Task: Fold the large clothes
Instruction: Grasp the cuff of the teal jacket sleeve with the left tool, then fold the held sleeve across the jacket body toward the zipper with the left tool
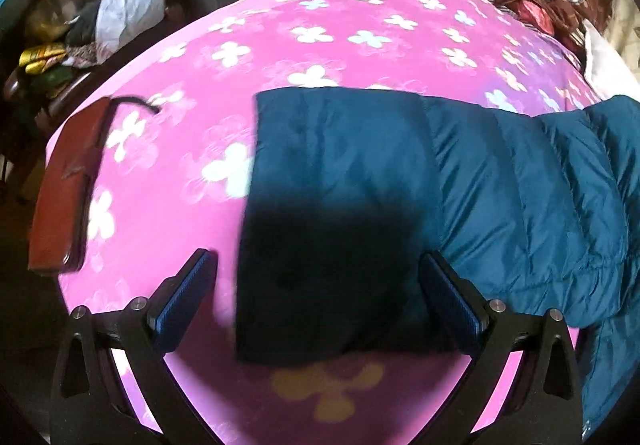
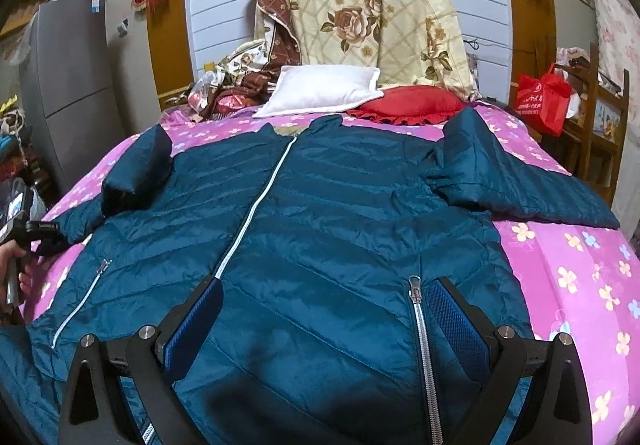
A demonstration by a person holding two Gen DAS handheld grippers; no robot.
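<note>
A large teal quilted jacket lies face up on the pink flowered bed sheet, zipped, with a light centre zip. Its right sleeve spreads out flat. Its left sleeve is bent back toward the body. In the left wrist view the sleeve's cuff end lies flat between and beyond my fingers. My left gripper is open above it, holding nothing. My right gripper is open above the jacket's lower front, near a pocket zip. The left gripper also shows at the left edge of the right wrist view.
A white pillow and a red cushion lie at the head of the bed under a draped floral quilt. A brown wooden bed board edges the mattress. Clutter stands on furniture beside the bed. A red bag hangs at the right.
</note>
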